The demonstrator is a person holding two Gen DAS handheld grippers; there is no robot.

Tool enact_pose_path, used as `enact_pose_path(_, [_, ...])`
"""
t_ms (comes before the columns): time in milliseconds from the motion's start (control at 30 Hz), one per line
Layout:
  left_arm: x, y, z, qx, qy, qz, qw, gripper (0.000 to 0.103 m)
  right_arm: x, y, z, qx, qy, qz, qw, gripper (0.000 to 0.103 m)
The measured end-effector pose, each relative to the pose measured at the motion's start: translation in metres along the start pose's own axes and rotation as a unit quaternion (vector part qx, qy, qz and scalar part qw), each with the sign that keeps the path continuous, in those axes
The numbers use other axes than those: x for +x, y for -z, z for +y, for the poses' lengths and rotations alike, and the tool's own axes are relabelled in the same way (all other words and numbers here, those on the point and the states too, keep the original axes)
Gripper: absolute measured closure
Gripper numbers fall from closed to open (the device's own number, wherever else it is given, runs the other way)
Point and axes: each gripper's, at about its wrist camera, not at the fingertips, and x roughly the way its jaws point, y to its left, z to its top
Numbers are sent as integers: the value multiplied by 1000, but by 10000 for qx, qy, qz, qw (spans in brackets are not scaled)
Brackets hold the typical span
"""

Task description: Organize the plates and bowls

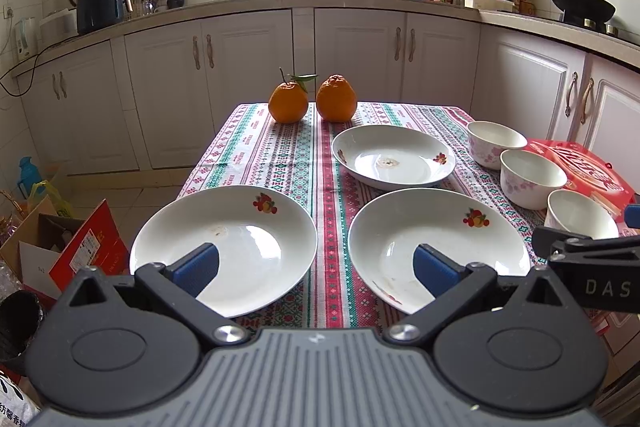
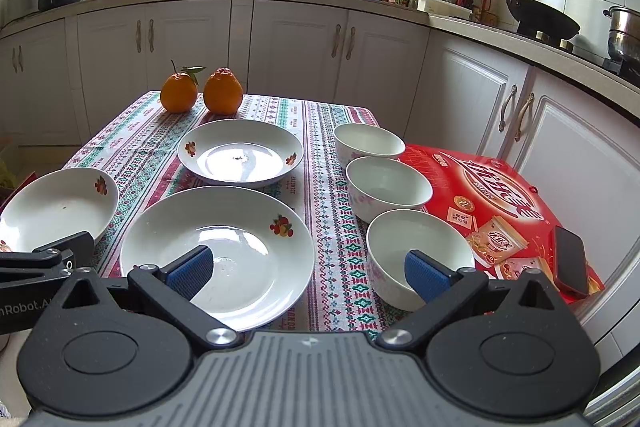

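Plates could slip or chip if a tool pinches only a thin rim. Both tools are spread wide and hold nothing: the left tool [image 1: 316, 269] and the right tool [image 2: 308, 271]. Three plates lie apart on the table [image 1: 320, 163]: one at lower left [image 1: 240, 239], one at lower middle [image 1: 436, 235], one above it [image 1: 394, 155]. Three bowls [image 2: 386, 187] stand in a row on the right, close to a red box [image 2: 500, 195] with a phone [image 2: 570, 261] on it. Two oranges [image 1: 312, 99] sit at the far edge, out of the way.
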Motion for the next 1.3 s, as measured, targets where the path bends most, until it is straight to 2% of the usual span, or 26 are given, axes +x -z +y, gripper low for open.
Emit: enact_pose_path(1300, [-2,-2,0,-5,-31,-7,10000,1,1,0,1,8,-35,29,10000,0])
